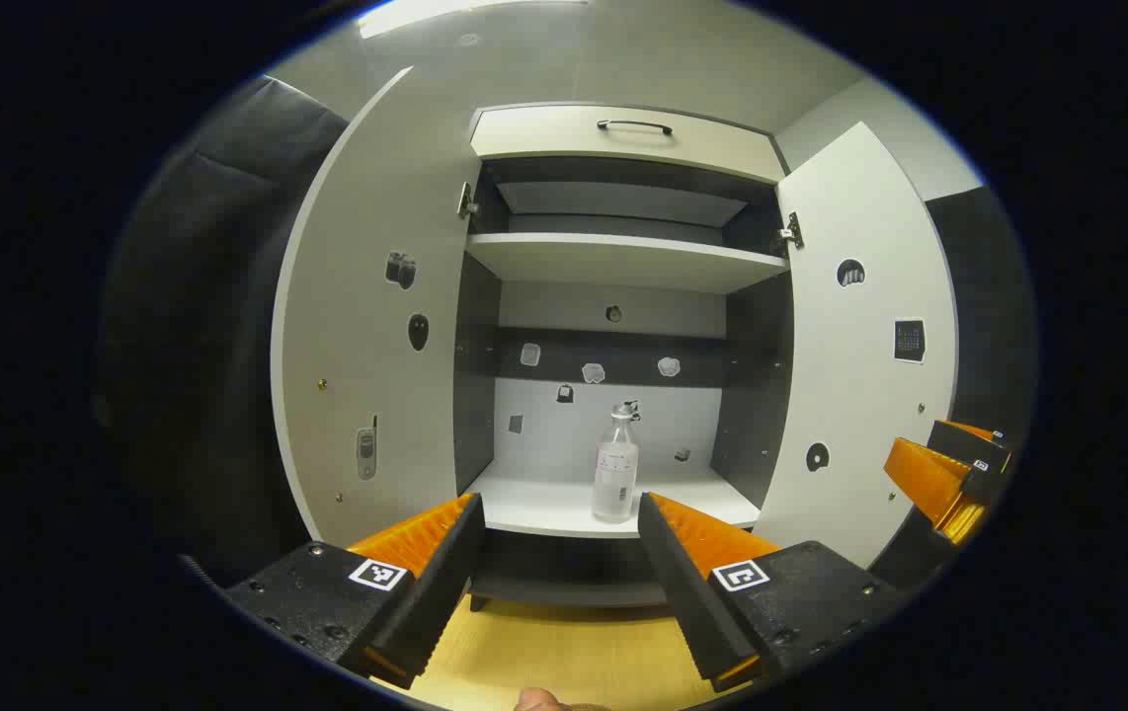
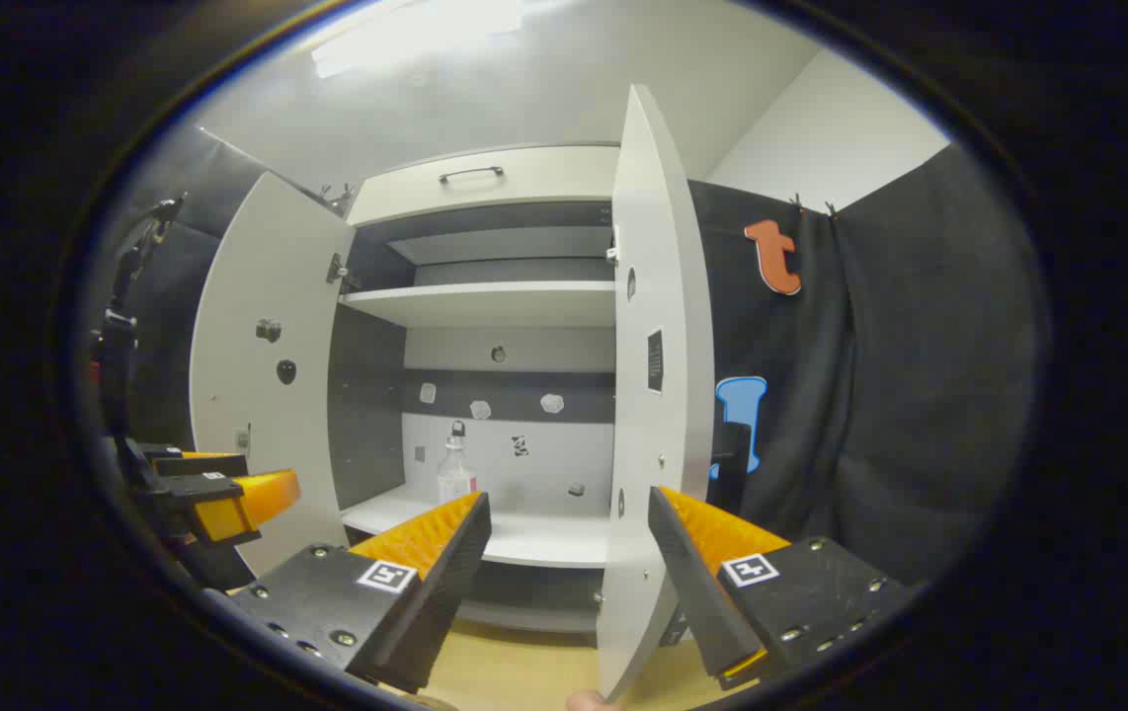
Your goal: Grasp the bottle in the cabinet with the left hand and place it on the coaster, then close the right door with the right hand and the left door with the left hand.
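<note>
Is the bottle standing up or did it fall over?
Standing up. The bottle stands upright on the cabinet's lower shelf, cap on top.

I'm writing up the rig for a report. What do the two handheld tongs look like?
Both the left tongs and right tongs have two long wedge-shaped fingers with ridged inner faces. Each finger sits on a dark, textured block fixed with screws, and each block carries a small square black-and-white marker.

— Where's the bottle (image 1: 615, 472)?
— Centre frame, upright on the cabinet's lower shelf (image 1: 544, 506), both doors open.
— And the left gripper (image 1: 562, 538)?
— Bottom of frame, jaws spread, short of the shelf.
</note>
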`<state>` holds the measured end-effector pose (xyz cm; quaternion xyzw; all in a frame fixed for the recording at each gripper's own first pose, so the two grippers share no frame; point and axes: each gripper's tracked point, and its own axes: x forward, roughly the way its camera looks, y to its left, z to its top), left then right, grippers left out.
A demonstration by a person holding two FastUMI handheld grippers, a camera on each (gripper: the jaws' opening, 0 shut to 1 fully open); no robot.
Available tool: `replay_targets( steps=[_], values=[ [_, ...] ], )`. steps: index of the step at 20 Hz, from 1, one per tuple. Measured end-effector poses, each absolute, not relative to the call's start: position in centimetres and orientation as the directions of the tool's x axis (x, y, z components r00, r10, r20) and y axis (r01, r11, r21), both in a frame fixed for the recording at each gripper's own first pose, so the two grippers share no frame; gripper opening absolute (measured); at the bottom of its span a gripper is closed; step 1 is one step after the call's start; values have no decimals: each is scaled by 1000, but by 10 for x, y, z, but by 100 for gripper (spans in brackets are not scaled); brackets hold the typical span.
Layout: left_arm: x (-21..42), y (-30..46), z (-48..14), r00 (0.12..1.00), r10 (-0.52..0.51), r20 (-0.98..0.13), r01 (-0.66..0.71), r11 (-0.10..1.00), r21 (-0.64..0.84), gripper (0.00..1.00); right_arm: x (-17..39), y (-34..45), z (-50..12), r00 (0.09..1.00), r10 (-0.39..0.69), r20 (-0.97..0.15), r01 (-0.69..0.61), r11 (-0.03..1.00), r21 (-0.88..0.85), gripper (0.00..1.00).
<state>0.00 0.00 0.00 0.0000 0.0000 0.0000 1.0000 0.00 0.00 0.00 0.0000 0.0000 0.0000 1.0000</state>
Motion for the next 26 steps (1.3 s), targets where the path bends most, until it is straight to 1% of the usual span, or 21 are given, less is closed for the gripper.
replay_targets(
  steps=[1, 2, 3, 4, 5, 15, 22, 23, 24, 26],
  values=[
    [0, -2, -1, 1000, -4, -1, 4, 1000, 2, 93, 1, 0, 0, 1000, 1, 1, -1, 1000, -7, 97],
    [1, -3, 0, 1000, -9, -2, 9, 1000, 2, 96, 0, 1, 0, 1000, 2, 0, -2, 1000, -11, 97],
    [1, -5, 0, 1000, -12, -1, 12, 1000, 4, 96, 0, 1, -1, 1000, 3, -3, -3, 1000, -12, 97],
    [0, -5, 2, 1000, -14, 3, 14, 1000, 6, 93, 0, 1, -1, 1000, 3, -4, -3, 1000, -9, 97],
    [-1, -4, 3, 1000, -14, 7, 14, 1000, 10, 96, -1, 1, -1, 1000, 1, -5, -1, 1000, -6, 97],
    [-10, -1, 8, 1000, 3, 30, -3, 1000, 1, 96, -16, -2, -3, 1000, -5, -10, 5, 1000, -18, 97],
    [-3, -12, -2, 1000, -10, 13, 10, 1000, -23, 96, -18, -11, 0, 1000, -13, -8, 13, 999, -41, 97],
    [-1, -13, -4, 1000, -11, 9, 11, 1000, -24, 93, -18, -14, 0, 1000, -17, -9, 17, 999, -41, 97],
    [1, -14, -6, 1000, -12, 2, 12, 1000, -23, 96, -18, -17, -2, 1000, -22, -12, 22, 999, -42, 97],
    [6, -16, -11, 1000, -15, -12, 15, 1000, -27, 96, -18, -22, -2, 999, -36, -17, 35, 998, -48, 97]
  ],
)
